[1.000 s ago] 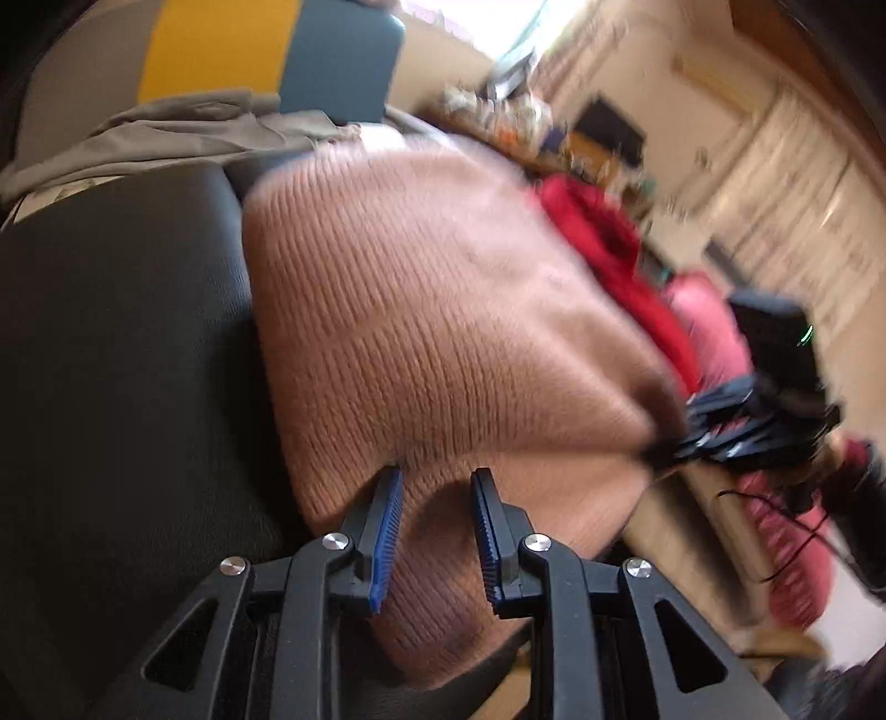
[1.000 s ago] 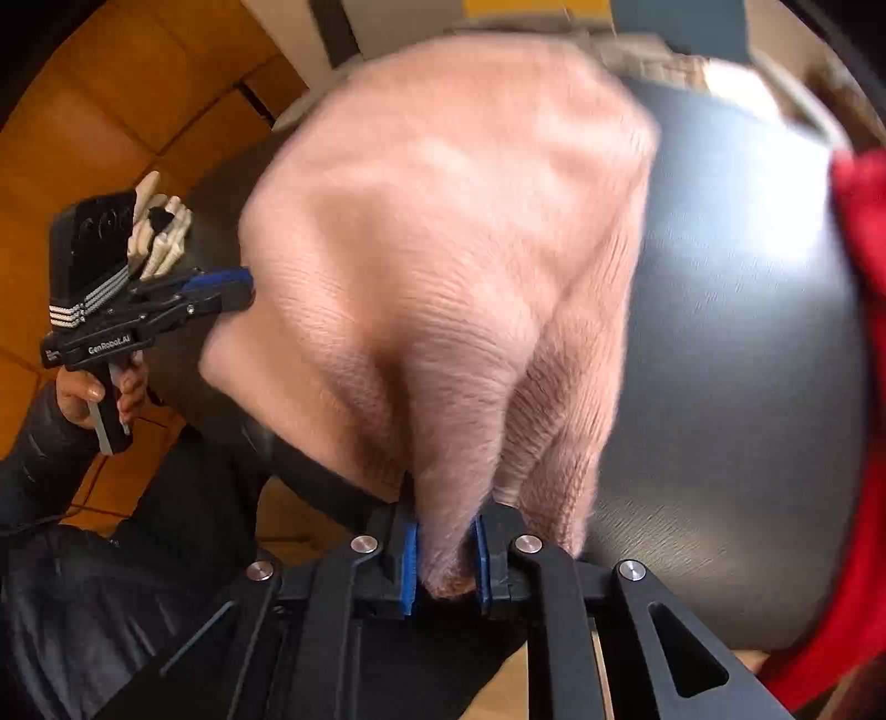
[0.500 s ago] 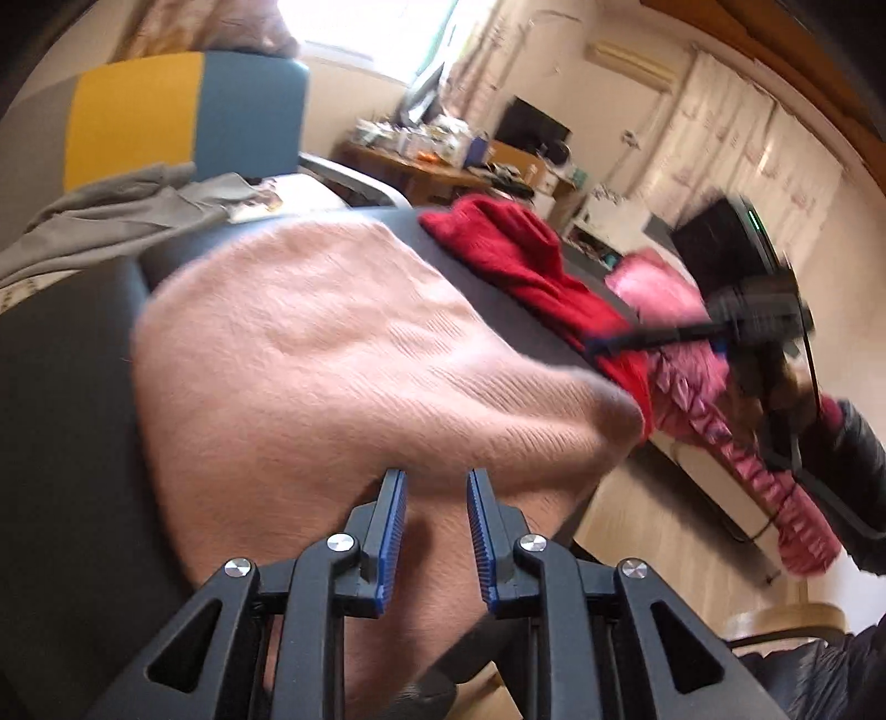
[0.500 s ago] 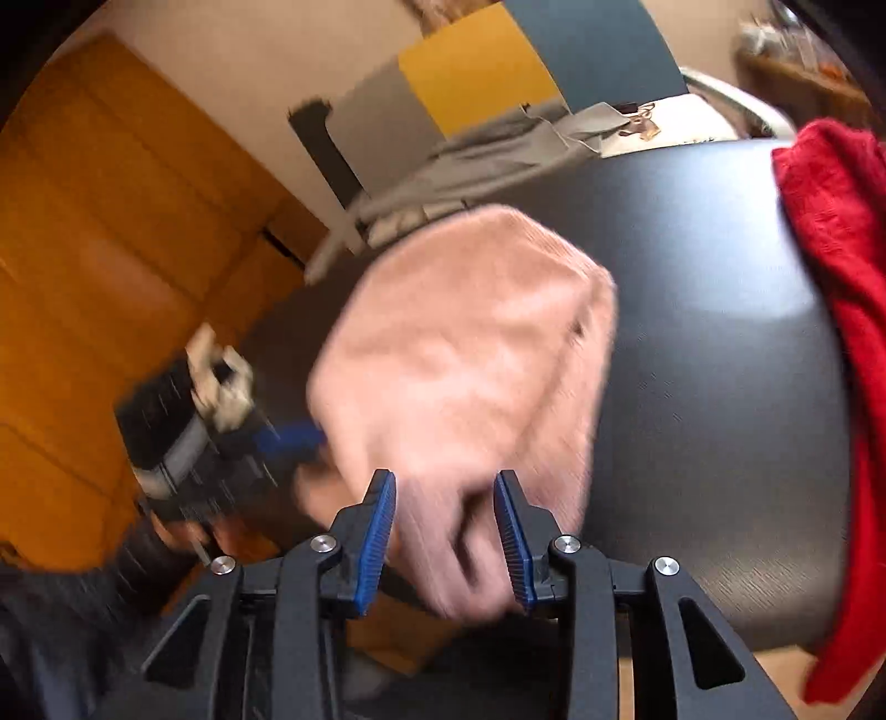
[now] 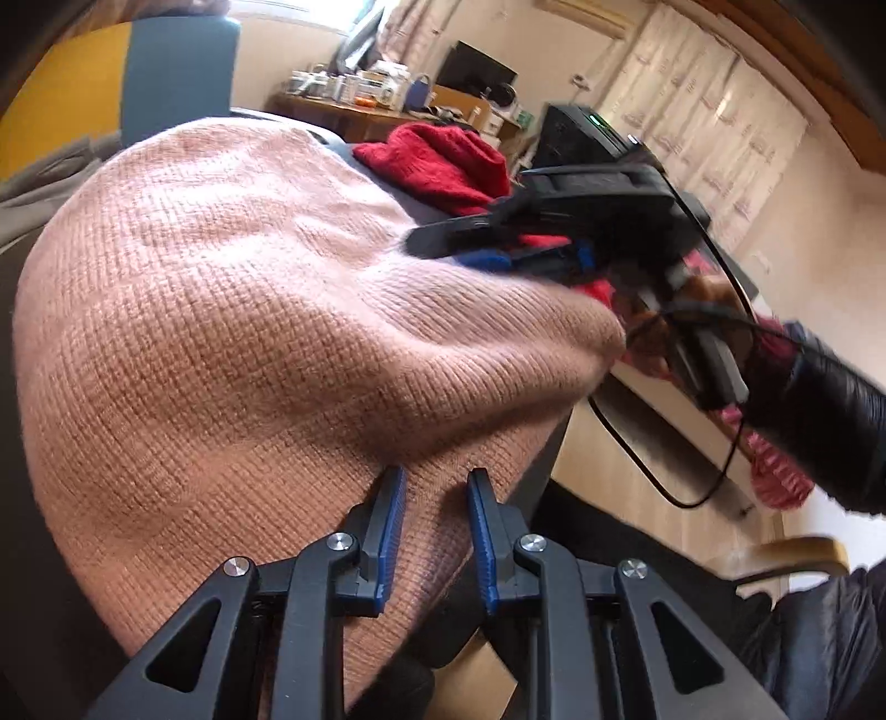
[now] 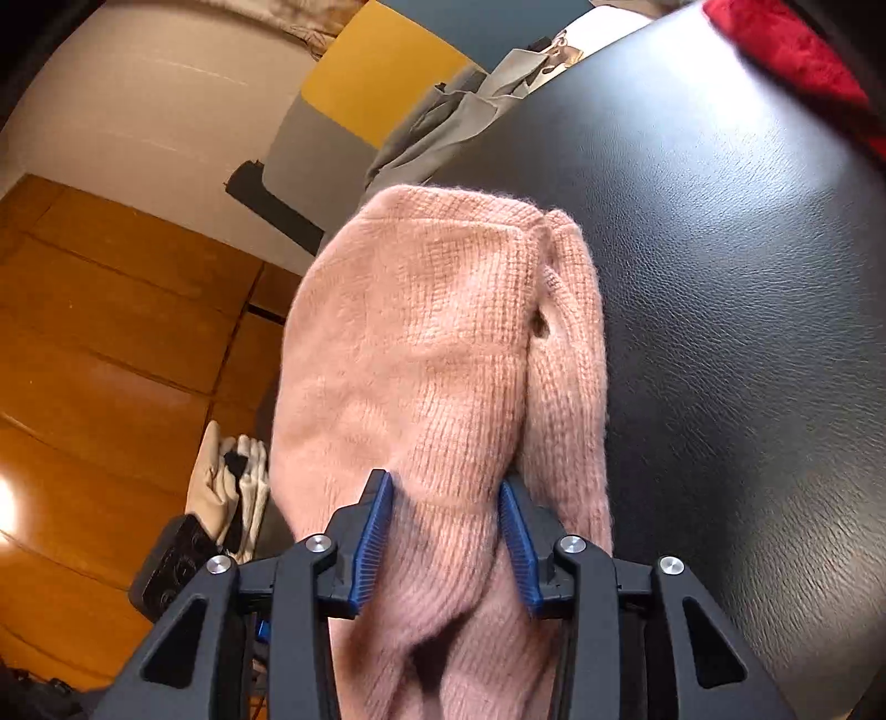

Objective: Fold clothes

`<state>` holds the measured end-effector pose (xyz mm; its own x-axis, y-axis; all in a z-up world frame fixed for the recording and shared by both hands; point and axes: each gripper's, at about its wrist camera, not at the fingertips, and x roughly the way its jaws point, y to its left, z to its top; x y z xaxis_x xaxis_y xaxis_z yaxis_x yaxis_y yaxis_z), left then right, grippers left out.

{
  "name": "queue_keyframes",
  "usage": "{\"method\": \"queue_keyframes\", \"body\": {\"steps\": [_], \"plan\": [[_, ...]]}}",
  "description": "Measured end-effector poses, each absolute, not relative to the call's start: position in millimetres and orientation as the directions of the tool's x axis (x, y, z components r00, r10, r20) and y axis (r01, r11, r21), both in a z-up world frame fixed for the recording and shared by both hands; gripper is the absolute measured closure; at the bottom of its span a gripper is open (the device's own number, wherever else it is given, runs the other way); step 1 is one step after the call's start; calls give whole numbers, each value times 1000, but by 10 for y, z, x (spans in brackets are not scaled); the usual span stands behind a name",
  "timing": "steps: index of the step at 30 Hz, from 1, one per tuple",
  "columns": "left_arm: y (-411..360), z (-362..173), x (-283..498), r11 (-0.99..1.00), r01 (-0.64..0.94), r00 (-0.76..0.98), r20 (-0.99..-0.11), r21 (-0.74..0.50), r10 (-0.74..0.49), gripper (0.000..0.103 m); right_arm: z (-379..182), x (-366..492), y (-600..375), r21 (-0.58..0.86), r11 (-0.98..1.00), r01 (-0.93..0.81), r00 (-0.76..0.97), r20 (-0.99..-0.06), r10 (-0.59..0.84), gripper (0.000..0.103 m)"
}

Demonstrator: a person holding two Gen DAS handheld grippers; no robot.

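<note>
A pink knit sweater (image 5: 232, 332) lies folded on a black leather surface (image 6: 720, 277). In the left wrist view my left gripper (image 5: 433, 531) stands open at the sweater's near edge, which hangs over the surface's rim; its fingers grip nothing. My right gripper (image 6: 446, 531) is open too, with a loose hump of the sweater (image 6: 432, 343) between its fingers. The left wrist view shows the right gripper (image 5: 448, 249) hovering at the sweater's far corner, held by a hand in a black sleeve (image 5: 819, 404).
A red knit garment (image 5: 443, 160) lies beyond the sweater, also seen as the red garment (image 6: 792, 50). A grey garment (image 6: 459, 116) lies at the back near a yellow and blue chair back (image 6: 376, 72). A pink ruffled cloth (image 5: 775, 476) hangs at right. Wooden floor (image 6: 111, 332) shows at left.
My right gripper, shut on a sweater fold a second ago, has opened and let it go. The sweater has settled onto the black surface. The left gripper stayed open while its view swung right.
</note>
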<state>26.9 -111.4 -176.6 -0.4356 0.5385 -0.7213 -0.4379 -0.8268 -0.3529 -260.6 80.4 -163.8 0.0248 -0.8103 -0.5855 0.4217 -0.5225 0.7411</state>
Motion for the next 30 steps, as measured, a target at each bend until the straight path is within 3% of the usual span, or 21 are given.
{"method": "queue_keyframes", "body": {"steps": [1, 4, 7, 9, 15, 19, 20, 23, 30], "plan": [[-1113, -1766, 277, -825, -441, -430, -724, -352, 539, 81, -1633, -2611, 772, 728, -528, 437, 13, -592, -806, 89], [-1104, -1765, 316, -821, -456, -415, -734, -344, 538, 81, -1382, -2549, 668, 598, -578, 555, -74, -657, -750, 90], [-1062, -1777, 382, -813, -489, -397, -749, -317, 531, 81, -1082, -2470, 630, 358, -652, 668, -231, -734, -639, 90], [-1049, -1782, 402, -808, -501, -386, -755, -310, 529, 81, -1190, -2459, 521, 225, -681, 697, -262, -804, -533, 93], [-1214, -1637, 423, -780, -475, -343, -731, -407, 590, 81, -1445, -2560, 580, 283, -692, 664, -223, -808, -545, 92], [-1690, -1377, 313, -765, -359, -493, -588, -534, 641, 80, -1398, -2575, 689, 282, -692, 665, -226, -807, -546, 88], [-1831, -1307, 260, -759, -328, -543, -544, -563, 639, 80, -1358, -2578, 696, 288, -688, 666, -229, -799, -556, 80], [-2140, -1115, 187, -785, -272, -665, -481, -557, 572, 79, -1173, -2560, 619, 228, -698, 679, -278, -800, -531, 72], [-2483, -985, -65, -863, -190, -735, -515, -469, 441, 78, -838, -2548, 119, 174, -636, 752, -303, -766, -568, 62]]}}
